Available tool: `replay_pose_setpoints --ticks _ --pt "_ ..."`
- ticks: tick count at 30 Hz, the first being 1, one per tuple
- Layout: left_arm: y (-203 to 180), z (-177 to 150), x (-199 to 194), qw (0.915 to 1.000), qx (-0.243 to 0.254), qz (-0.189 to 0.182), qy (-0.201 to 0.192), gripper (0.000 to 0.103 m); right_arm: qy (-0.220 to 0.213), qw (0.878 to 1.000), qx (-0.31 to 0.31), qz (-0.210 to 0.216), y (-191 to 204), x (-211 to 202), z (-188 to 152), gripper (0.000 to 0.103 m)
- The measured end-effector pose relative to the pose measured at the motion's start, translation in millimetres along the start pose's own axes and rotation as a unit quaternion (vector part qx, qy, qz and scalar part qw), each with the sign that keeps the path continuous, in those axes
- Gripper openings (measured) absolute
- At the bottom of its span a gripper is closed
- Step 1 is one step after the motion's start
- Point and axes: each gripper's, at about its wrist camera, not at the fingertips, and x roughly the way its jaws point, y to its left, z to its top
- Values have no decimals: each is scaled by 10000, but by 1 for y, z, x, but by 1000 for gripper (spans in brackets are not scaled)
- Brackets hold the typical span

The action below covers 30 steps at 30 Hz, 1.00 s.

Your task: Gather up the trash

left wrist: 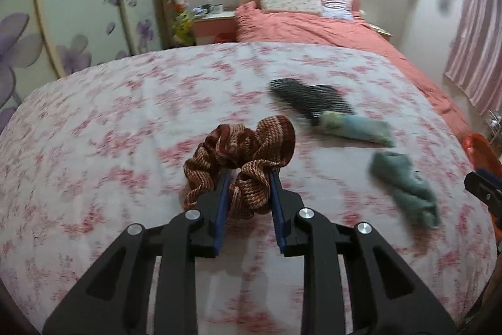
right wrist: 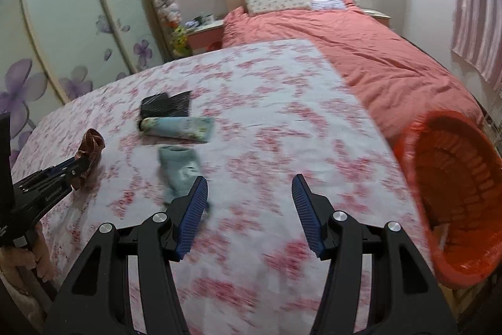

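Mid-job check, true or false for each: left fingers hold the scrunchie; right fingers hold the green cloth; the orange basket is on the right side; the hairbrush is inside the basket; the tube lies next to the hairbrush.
1. The left gripper holds the brown scrunchie. True.
2. The right gripper holds the green cloth. False: its fingers are open and hold nothing.
3. The orange basket is at the right. True.
4. The hairbrush is in the basket. False: it lies on the floral sheet.
5. The tube lies beside the hairbrush. True.
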Motion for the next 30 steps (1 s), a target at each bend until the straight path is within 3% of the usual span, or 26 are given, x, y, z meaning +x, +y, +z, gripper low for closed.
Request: replay_pose_setpoints --ticks 5,13,21,27,30 --pt "12 -2 12 9998 -95 11 164 30 241 9993 -242 163 34 30 5 56" --pt "11 -5 23 9992 -204 -121 321 39 593 9971 -479 -52 51 56 -1 56" --pt "10 -6 26 9987 -239 -228 383 44 380 9965 -653 -355 52 53 -2 21" --pt "5 -6 27 9988 -110 -239 421 52 283 9947 -209 -963 22 53 4 18" --pt "3 -5 28 9987 -52 -249 438 56 279 9950 -61 -954 14 52 4 18"
